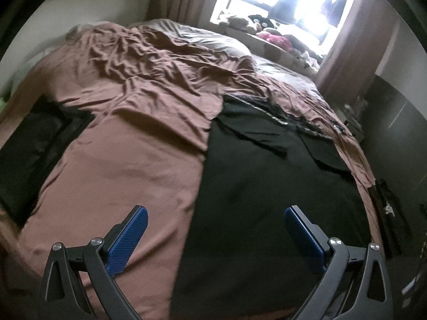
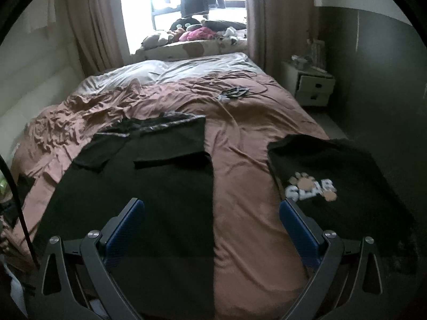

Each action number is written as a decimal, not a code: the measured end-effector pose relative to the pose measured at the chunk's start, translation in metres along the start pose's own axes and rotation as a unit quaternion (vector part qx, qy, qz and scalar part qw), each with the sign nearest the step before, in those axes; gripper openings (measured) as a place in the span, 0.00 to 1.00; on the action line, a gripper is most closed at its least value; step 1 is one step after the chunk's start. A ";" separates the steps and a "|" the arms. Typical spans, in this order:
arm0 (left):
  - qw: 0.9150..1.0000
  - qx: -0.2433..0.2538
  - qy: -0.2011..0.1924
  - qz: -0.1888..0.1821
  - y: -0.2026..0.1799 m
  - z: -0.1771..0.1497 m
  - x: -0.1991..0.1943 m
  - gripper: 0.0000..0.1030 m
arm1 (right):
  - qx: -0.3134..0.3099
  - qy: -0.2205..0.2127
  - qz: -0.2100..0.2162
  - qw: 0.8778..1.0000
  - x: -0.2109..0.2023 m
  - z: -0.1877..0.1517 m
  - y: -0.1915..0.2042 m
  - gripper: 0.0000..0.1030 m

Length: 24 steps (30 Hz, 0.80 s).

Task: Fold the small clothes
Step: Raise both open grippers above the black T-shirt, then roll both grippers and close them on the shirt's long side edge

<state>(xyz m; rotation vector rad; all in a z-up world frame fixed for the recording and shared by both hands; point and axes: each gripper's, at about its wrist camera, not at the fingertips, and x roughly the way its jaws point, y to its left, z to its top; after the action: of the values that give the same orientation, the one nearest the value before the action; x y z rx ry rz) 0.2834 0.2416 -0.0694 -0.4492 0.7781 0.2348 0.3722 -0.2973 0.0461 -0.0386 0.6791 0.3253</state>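
A black shirt (image 1: 267,181) lies flat on the brown bedspread (image 1: 128,165), its sleeves folded inward near the collar. It also shows in the right wrist view (image 2: 149,186). My left gripper (image 1: 216,213) is open and empty, hovering above the shirt's lower left edge. My right gripper (image 2: 212,208) is open and empty above the shirt's lower right edge. A second black shirt with a white "SLAB" print (image 2: 328,184) lies at the right edge of the bed. A folded dark garment (image 1: 34,149) lies at the left edge of the bed.
The bedspread (image 2: 248,138) is rumpled toward the far end. A small patterned garment (image 2: 234,92) lies far on it. Soft toys (image 2: 197,33) line the window ledge. A white nightstand (image 2: 312,85) stands right of the bed. Curtains flank the bright window.
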 end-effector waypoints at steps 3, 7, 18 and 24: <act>1.000 -0.019 -0.004 -0.005 0.019 -0.013 -0.011 1.00 | 0.005 0.008 0.003 1.000 -0.007 -0.021 -0.002 0.98; 0.999 -0.032 -0.004 -0.001 0.042 -0.029 -0.018 0.99 | 0.018 0.024 0.007 1.000 -0.008 -0.044 -0.005 0.98; 0.994 -0.098 0.015 -0.038 0.094 -0.071 -0.011 0.86 | 0.059 0.045 0.014 0.997 0.003 -0.091 -0.016 0.96; 0.992 -0.097 0.028 -0.070 0.095 -0.093 -0.005 0.82 | 0.095 0.079 0.039 0.992 0.023 -0.122 -0.025 0.73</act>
<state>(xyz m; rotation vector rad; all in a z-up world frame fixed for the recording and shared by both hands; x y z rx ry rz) 0.1877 0.2809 -0.1522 -0.6934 0.7777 0.1680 0.3222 -0.3321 -0.0648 0.1453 0.8674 0.3339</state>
